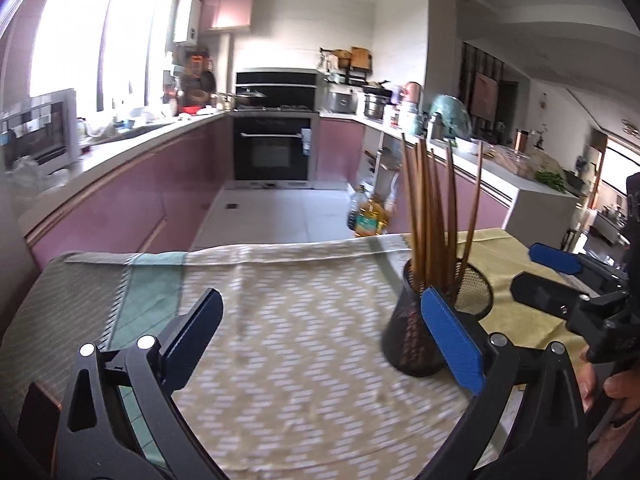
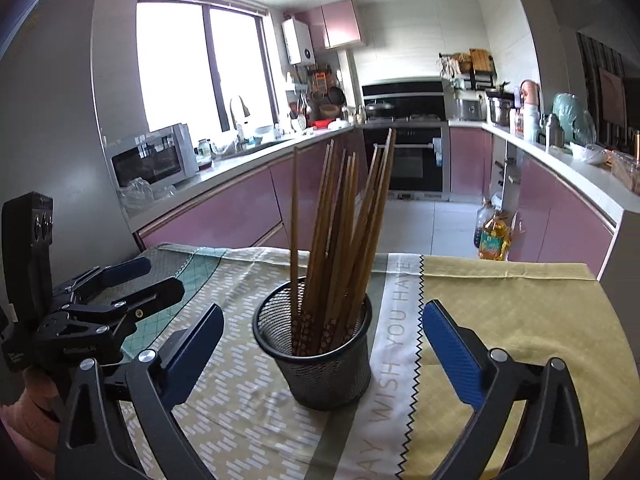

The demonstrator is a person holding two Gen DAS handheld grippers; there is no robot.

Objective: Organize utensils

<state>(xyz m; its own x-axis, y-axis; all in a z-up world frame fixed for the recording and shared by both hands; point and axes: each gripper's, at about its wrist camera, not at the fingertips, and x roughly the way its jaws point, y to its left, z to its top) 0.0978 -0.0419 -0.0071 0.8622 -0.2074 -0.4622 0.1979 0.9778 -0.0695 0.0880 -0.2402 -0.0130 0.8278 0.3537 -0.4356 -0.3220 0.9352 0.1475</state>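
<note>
1. One big table (image 2: 520, 300) fills the front of both views, and a patterned cloth (image 2: 248, 400) covers its top.
2. Two grippers hang over the cloth. The right gripper (image 2: 322, 344) has its blue fingers (image 2: 452, 356) spread wide, one on each side of the cup, and they do not touch it.
3. The left gripper (image 1: 320, 344) is wide open too and holds nothing. Its right finger (image 1: 452, 344) sits just in front of the cup in the left view, but that view is too blurry to tell if it touches.
4. A black mesh cup (image 2: 320, 368) stands upright on the cloth, near the middle of the table.
5. Many brown chopsticks (image 2: 340, 232) stand inside the cup. They lean out in different ways, and their tops poke up high above the rim.
6. A person's hand (image 2: 36, 408) holds the left gripper at the left edge of the right view.
</note>
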